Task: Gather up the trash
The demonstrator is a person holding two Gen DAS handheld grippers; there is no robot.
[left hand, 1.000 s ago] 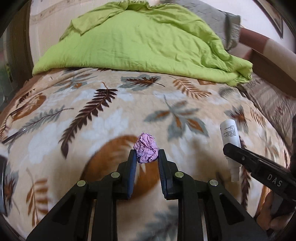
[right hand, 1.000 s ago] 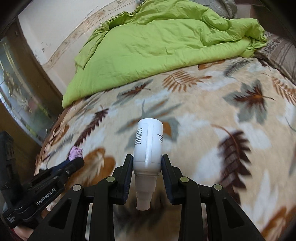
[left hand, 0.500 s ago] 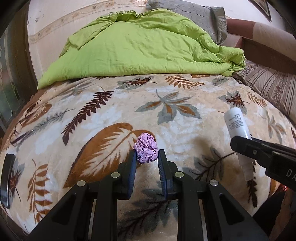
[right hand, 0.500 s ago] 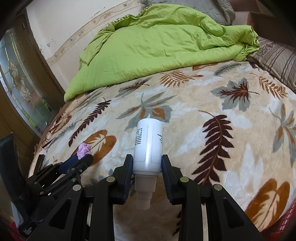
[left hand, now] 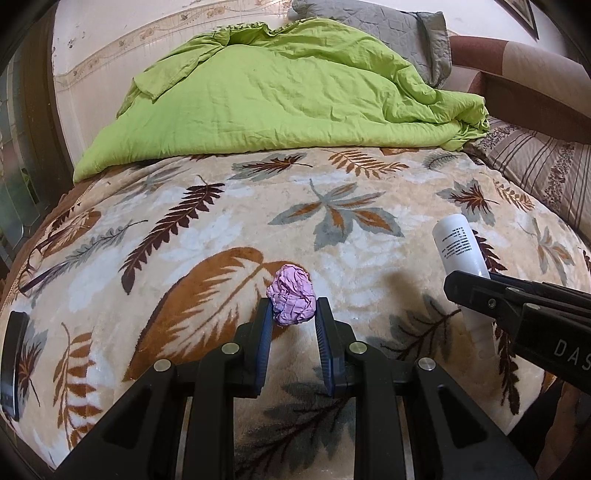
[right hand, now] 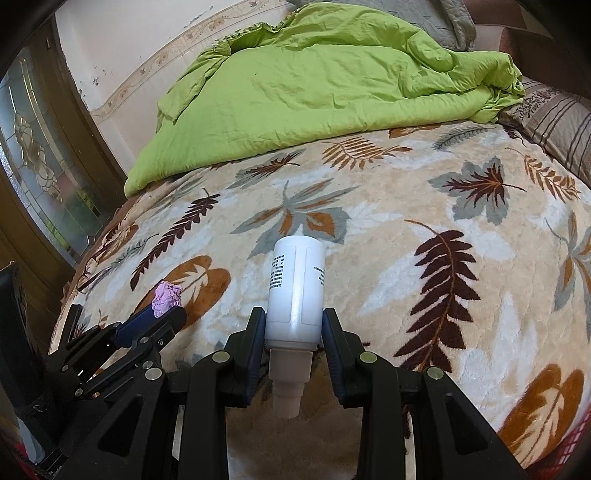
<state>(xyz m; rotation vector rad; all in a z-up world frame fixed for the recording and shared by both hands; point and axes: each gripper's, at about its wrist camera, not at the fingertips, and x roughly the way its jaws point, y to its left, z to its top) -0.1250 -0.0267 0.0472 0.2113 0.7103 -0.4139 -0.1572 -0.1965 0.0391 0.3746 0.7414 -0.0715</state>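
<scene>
A crumpled ball of purple paper (left hand: pixel 291 294) is pinched between the blue-padded fingers of my left gripper (left hand: pixel 292 310), held above the leaf-patterned blanket (left hand: pixel 207 236). My right gripper (right hand: pixel 294 321) is shut on a white plastic bottle (right hand: pixel 295 284), cap end toward the camera, base pointing at the bed. The left wrist view catches that bottle (left hand: pixel 460 247) at the right, clamped in the right gripper. In the right wrist view, the purple paper (right hand: pixel 167 298) sits at the tip of the left gripper, lower left.
A rumpled green duvet (left hand: pixel 280 99) and grey pillow (left hand: pixel 388 26) cover the bed's far half. A striped pillow (left hand: pixel 546 173) lies at the right. A dark flat object (left hand: pixel 13 350) and eyeglasses (left hand: pixel 35 258) rest near the bed's left edge. A glass-panelled door (right hand: pixel 44 177) stands left.
Both grippers have pulled back and up from the bed, each keeping its item. More of the blanket and the bed's near edge now show in both views.
</scene>
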